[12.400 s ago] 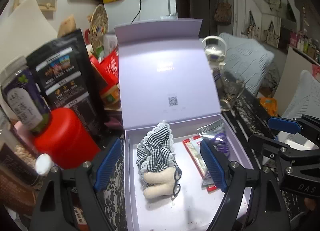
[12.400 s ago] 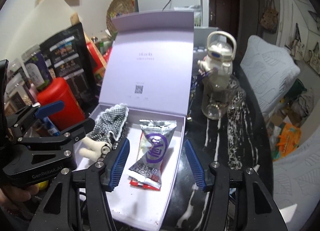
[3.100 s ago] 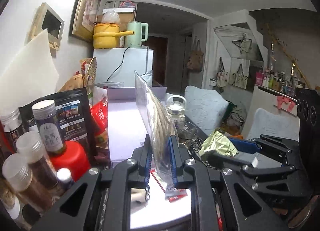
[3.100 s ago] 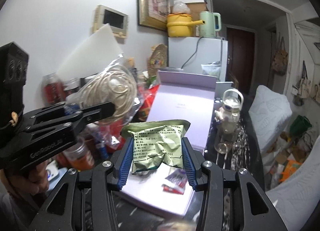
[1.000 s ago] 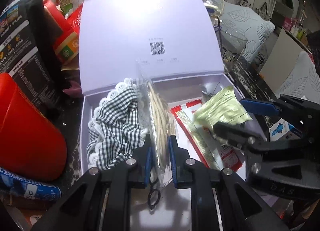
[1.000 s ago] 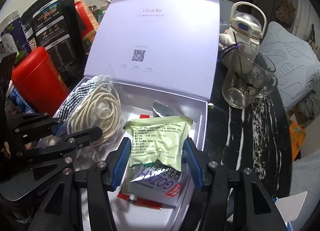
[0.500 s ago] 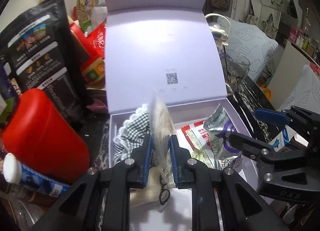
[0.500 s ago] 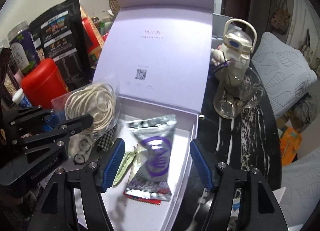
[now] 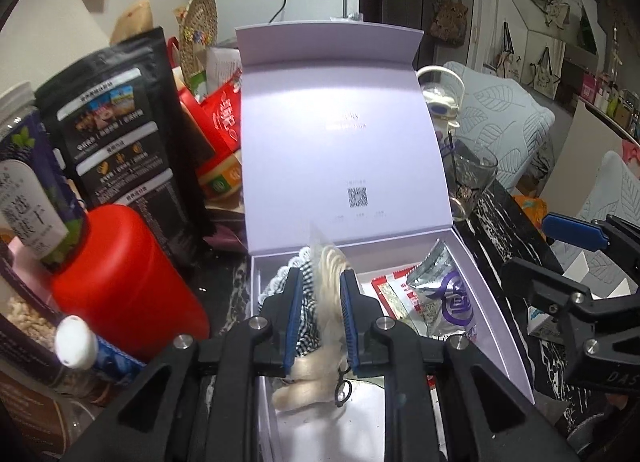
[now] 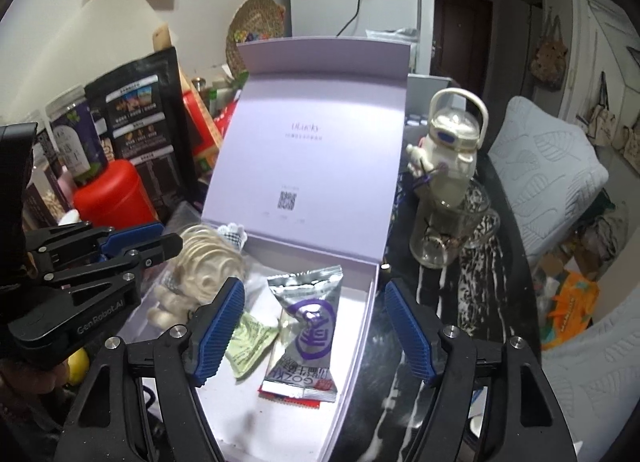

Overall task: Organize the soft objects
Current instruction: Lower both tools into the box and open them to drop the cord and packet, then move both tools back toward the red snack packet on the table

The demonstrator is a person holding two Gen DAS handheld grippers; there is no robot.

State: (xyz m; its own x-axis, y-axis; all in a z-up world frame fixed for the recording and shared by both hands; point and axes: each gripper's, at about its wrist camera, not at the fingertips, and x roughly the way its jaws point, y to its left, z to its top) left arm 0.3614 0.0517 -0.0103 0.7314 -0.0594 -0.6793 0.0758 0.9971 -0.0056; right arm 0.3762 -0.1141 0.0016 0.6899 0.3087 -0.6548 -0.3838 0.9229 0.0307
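An open lilac gift box stands with its lid upright. My left gripper is nearly shut on a clear bag of cream cord, held over the box's left side above the gingham-dressed plush. My right gripper is open and empty above the box's right side. In the box lie a silver and purple packet, a red packet and a green packet.
A red canister, black snack bags and jars crowd the left. A glass mug and a white kettle-shaped bottle stand right of the box on the black marbled table.
My right gripper has opened and let the green packet drop into the box, then drawn back. My left gripper has loosened slightly on the cord bag and also drawn back.
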